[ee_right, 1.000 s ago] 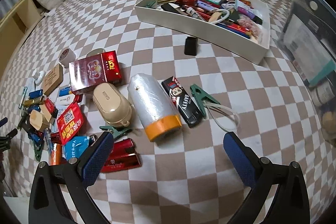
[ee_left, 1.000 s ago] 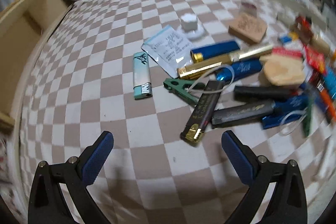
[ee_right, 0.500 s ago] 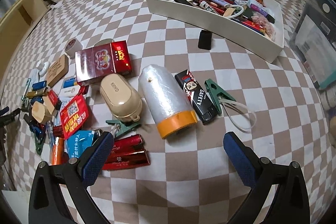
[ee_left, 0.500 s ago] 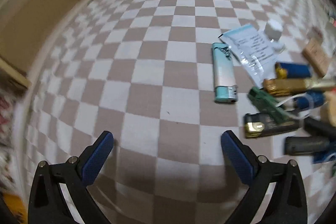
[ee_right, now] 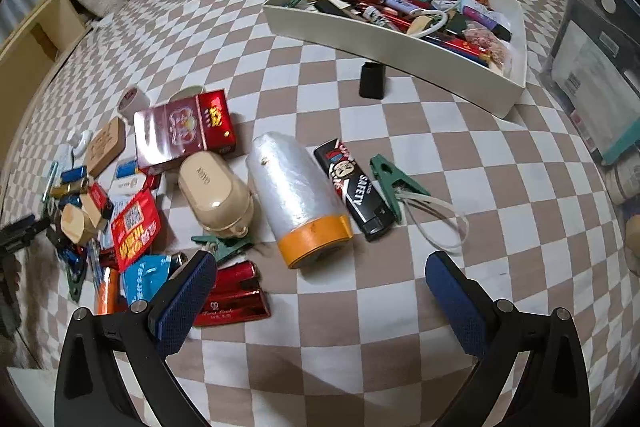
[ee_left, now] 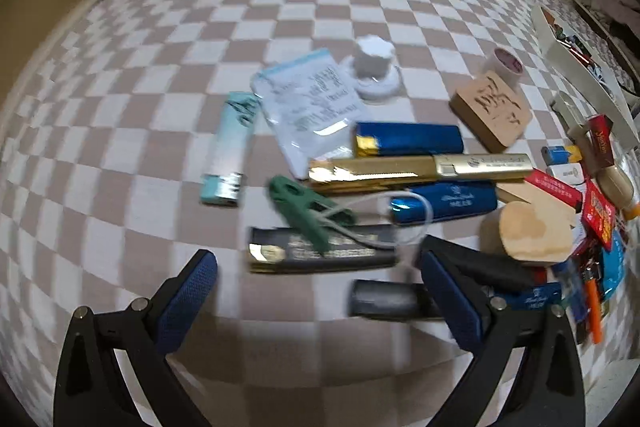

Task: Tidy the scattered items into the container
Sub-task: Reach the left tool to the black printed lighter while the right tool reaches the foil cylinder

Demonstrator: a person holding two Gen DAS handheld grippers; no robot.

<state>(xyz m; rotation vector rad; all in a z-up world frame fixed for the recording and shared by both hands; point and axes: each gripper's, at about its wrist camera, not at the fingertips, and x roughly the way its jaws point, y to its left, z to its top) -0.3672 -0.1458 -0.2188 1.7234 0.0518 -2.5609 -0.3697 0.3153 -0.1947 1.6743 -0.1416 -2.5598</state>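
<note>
Both grippers were spread wide and held nothing. The left gripper (ee_left: 318,301) hovered over a black lighter (ee_left: 320,256) crossed by a green clip (ee_left: 306,211). The right gripper (ee_right: 320,297) hung near a plastic-wrapped roll (ee_right: 298,203); the white container (ee_right: 420,57) lay well beyond, already crowded.

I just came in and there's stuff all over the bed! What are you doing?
Tidying up. A person holds two grippers, both open and empty. The left gripper hovers over a black lighter and a green clip. The right gripper faces the silver roll. The white tray already holds many things.
</note>
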